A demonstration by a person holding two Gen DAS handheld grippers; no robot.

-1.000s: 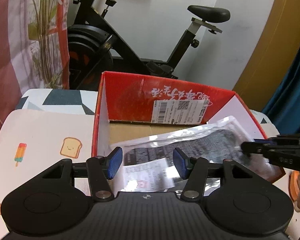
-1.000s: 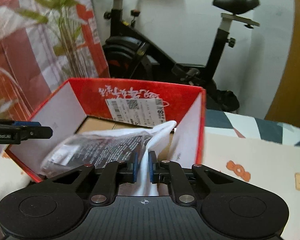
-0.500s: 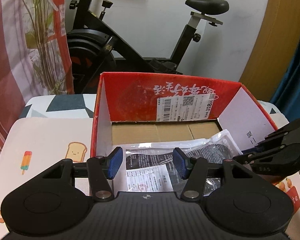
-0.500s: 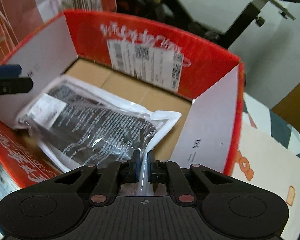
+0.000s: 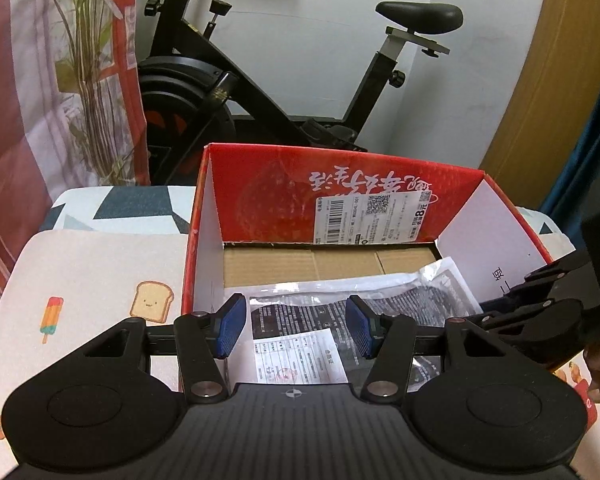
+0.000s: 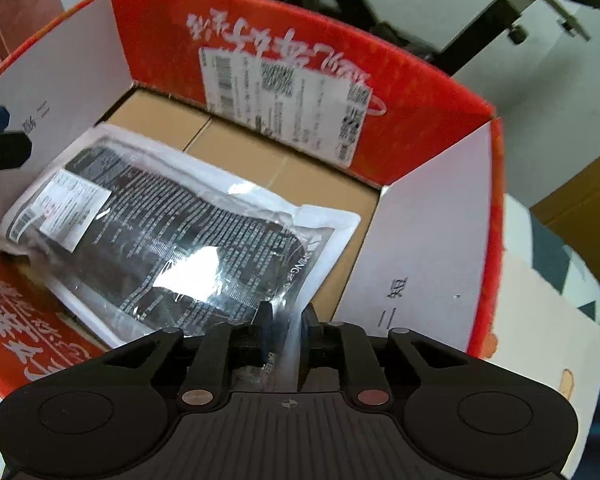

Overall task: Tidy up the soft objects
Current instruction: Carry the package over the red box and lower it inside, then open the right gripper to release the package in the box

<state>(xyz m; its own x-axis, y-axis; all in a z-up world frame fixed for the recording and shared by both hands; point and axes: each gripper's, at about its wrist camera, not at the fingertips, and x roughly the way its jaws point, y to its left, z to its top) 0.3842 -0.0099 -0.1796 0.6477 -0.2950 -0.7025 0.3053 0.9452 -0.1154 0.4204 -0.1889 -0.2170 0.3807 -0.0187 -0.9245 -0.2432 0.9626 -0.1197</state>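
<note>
Plastic-wrapped dark garment packet [image 6: 172, 236] lies inside the red cardboard box [image 6: 432, 120]; its edge sits between the right gripper's [image 6: 286, 320] narrowly parted jaws, contact unclear, while the left gripper [image 5: 296, 326] is held wide apart above it.

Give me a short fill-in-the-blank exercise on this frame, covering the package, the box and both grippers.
1. The plastic-wrapped package lies inside the ____ cardboard box.
2. The ____ gripper has an edge of the package between its fingers.
3. The left gripper has its blue pads ____, with nothing between them.
4. Behind the box stands a black exercise ____.

Missing words: red; right; apart; bike
</note>
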